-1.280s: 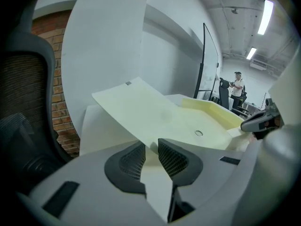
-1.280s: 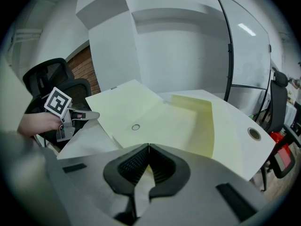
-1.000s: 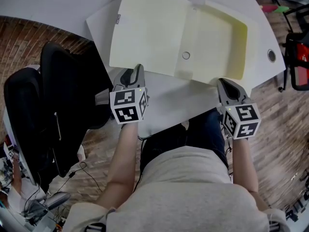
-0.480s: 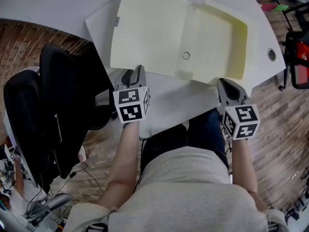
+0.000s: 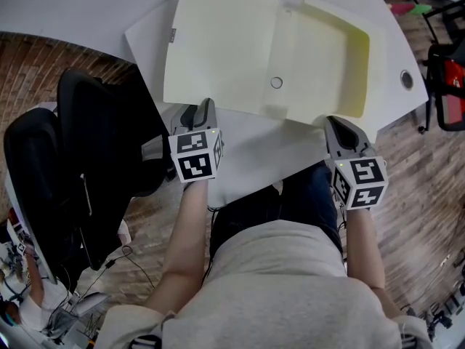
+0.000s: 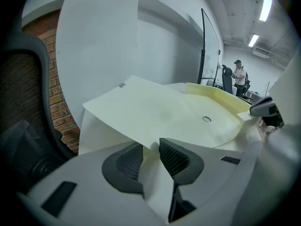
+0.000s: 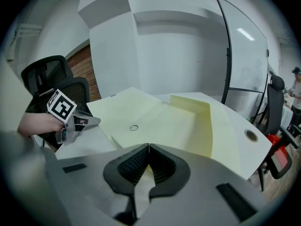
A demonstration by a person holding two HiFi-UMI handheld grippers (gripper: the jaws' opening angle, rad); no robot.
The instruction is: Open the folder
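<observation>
Left hand-held gripper [image 6: 150,146], jaws just opening, straddles the folder [image 5: 218,49] edge. Right hand-held gripper [image 7: 148,146] pinches it, so pulling back could drag it.

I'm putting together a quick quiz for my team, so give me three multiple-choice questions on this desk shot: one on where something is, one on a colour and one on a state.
1. At which part of the folder is the right claw?
A) near right corner
B) far left corner
C) its middle

2. What colour is the folder?
A) red
B) pale yellow
C) black

3. How does the folder lie?
A) shut
B) rolled up
C) spread open on the table

Answers:
1 A: in the head view, the claw's tip sits at that corner.
2 B: both leaves are pale yellow.
3 C: the cover is folded back and the inside shows.
</observation>
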